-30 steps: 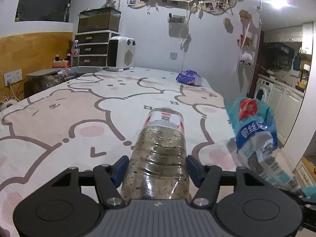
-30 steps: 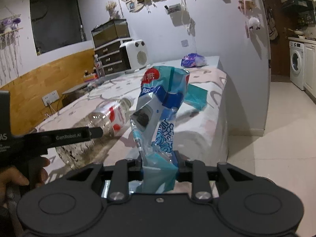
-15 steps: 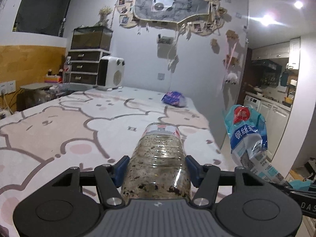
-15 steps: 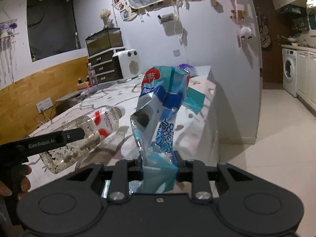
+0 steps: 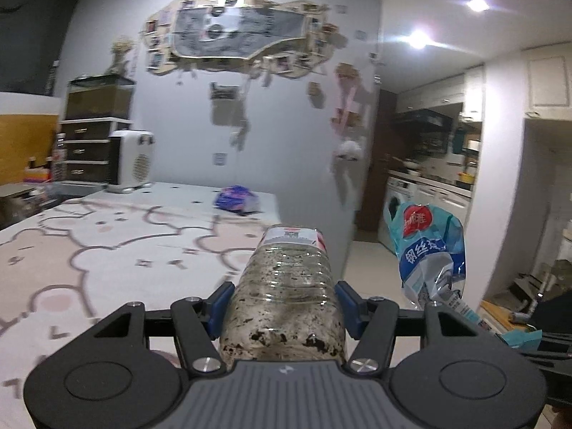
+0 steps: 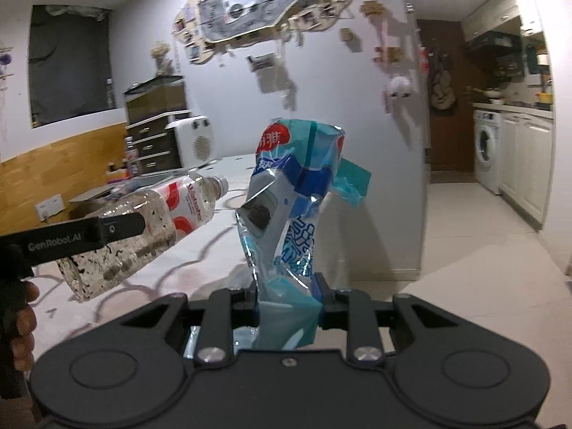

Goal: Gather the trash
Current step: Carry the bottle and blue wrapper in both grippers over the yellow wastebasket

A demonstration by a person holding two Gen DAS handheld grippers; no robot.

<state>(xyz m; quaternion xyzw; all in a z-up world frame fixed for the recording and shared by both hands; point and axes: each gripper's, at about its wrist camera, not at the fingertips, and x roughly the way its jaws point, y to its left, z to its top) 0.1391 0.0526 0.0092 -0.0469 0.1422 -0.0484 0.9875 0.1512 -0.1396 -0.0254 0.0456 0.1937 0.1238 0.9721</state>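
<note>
Table (image 5: 107,250), covered with a bear-print cloth: its far right corner ends beside the grey wall (image 5: 286,143), and its right edge drops to open tiled floor (image 6: 482,250) that runs clear toward the washing machine (image 6: 486,150) and white cabinets. On the table's far side stand a white heater (image 5: 130,161) and dark drawers (image 5: 85,143); a purple packet (image 5: 236,203) lies near the far right corner.

Left gripper (image 5: 284,307): jaws clamped on the base end of a clear plastic bottle (image 5: 286,286) with dark specks inside. The bottle is held in the air above the table's near right part. Its long axis runs forward along the fingers; in the right wrist view the neck (image 6: 218,186) tilts up and away.

Right gripper (image 6: 286,300): jaws nearly together, pinching the lower end of a crumpled blue wrapper (image 6: 293,186). The wrapper stands upright from the jaws, its long axis near vertical, off the table's right edge above the floor.

A person's fingers (image 6: 21,321) show at the left gripper's handle.
</note>
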